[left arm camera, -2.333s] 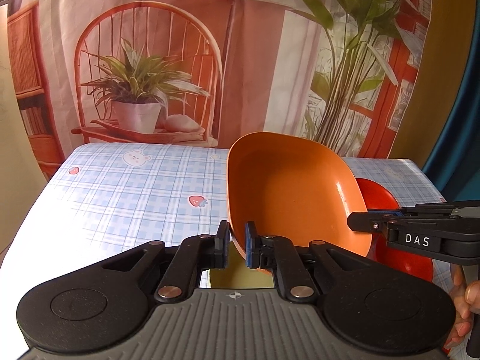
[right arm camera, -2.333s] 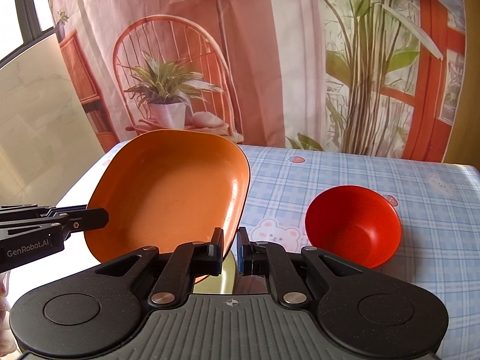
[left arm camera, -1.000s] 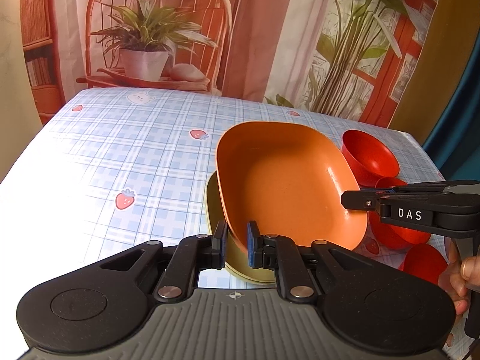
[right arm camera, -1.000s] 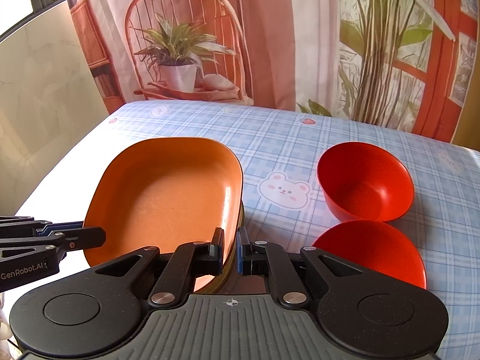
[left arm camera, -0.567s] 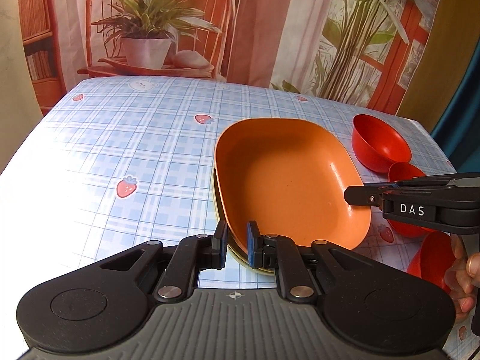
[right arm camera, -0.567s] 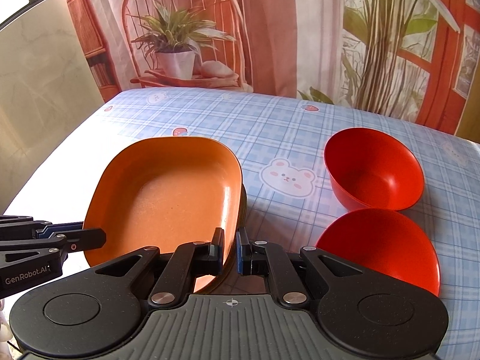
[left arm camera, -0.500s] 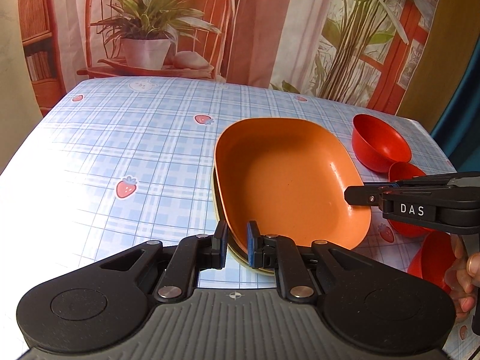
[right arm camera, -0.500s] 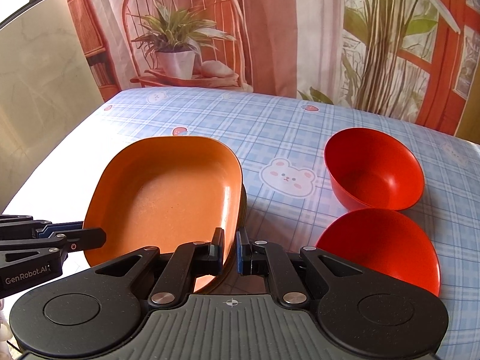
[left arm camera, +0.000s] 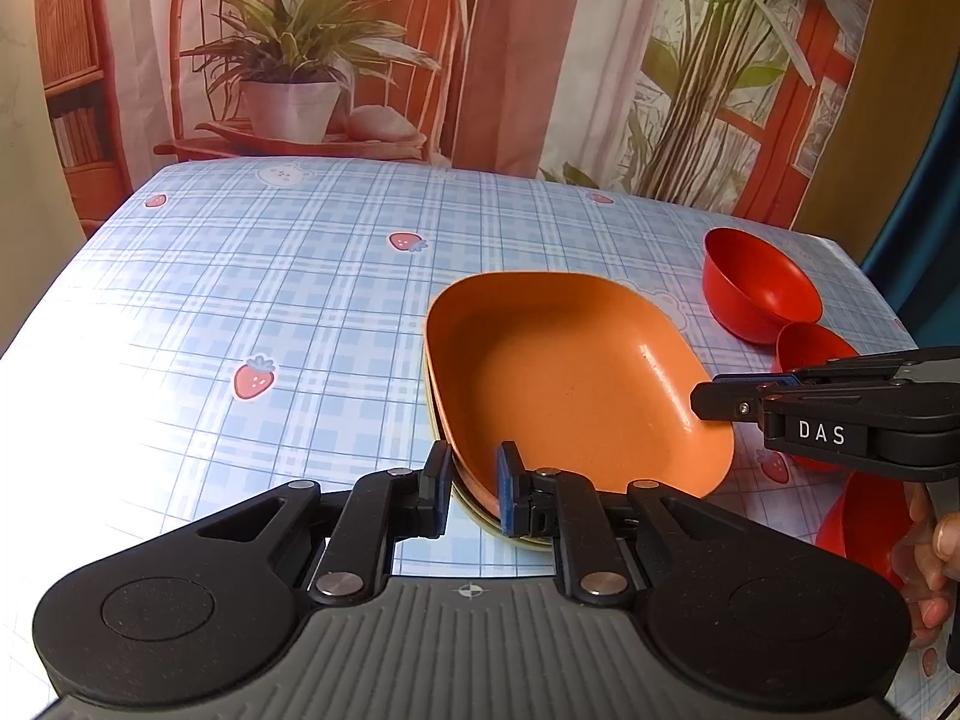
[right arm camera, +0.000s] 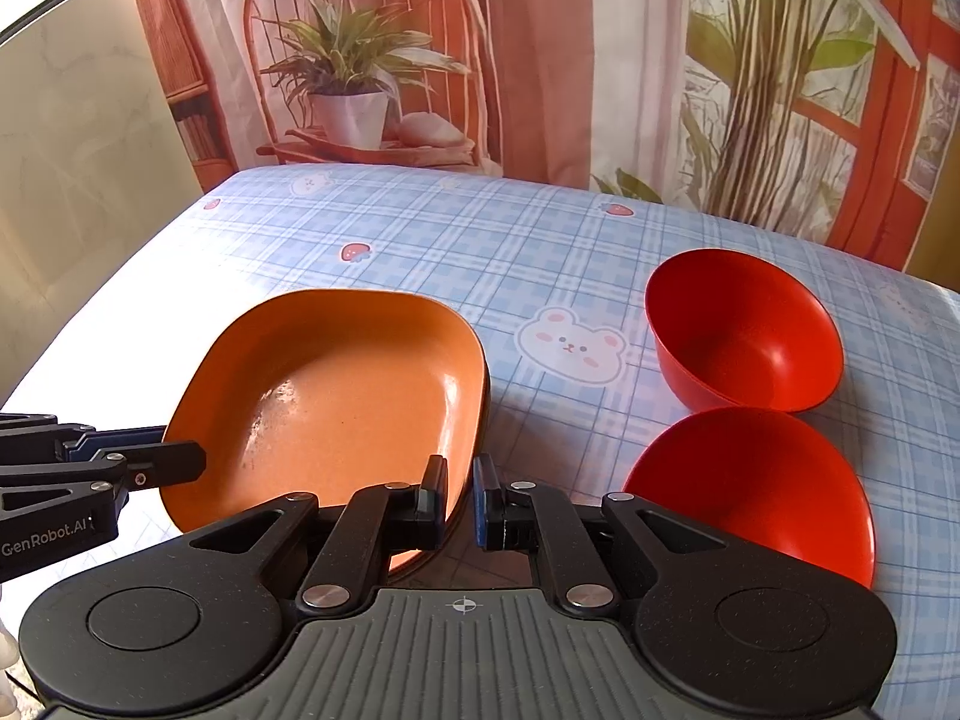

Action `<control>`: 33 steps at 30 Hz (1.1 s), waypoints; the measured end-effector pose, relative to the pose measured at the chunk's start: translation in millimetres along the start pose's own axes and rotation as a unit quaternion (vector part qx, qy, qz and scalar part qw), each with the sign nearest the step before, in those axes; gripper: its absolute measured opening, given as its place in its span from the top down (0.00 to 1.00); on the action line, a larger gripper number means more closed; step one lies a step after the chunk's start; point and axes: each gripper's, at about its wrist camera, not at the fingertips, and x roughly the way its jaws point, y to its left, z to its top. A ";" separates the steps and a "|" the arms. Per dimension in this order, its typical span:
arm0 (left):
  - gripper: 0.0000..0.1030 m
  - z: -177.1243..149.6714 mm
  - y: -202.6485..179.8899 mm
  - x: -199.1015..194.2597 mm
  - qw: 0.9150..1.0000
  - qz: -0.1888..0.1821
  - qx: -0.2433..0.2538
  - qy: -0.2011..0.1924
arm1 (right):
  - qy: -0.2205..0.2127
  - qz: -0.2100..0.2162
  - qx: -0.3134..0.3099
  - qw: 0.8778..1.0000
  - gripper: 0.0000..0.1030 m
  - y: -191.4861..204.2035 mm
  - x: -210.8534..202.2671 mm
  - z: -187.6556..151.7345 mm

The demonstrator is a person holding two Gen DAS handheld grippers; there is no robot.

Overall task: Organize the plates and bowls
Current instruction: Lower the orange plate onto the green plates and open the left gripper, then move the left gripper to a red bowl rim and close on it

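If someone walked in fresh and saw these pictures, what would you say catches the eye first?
The big orange plate near the front of the checked tablecloth, nested on a yellowish plate, with the left gripper and right gripper at its near rim. Then the red bowls to its right.

Orange plate (right arm camera: 336, 396) stacked, both grippers at its rim

Right gripper (right arm camera: 461, 495) clamps plate's near-right edge; left gripper (right arm camera: 180, 459) at its left rim. Two red bowls (right arm camera: 744, 336) (right arm camera: 750, 480) sit to the right on checked tablecloth (right arm camera: 480, 240).
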 end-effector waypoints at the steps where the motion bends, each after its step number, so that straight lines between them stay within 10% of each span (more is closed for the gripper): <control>1: 0.83 0.2 -0.1 -0.3 1.000 0.001 0.000 0.000 | 0.001 0.000 0.000 1.000 0.92 -0.2 0.1 -0.4; 33: 0.71 4.4 -59.3 -49.2 0.997 -0.035 0.041 -0.060 | -0.067 -0.021 -0.028 0.997 0.89 -32.6 -87.3 -25.3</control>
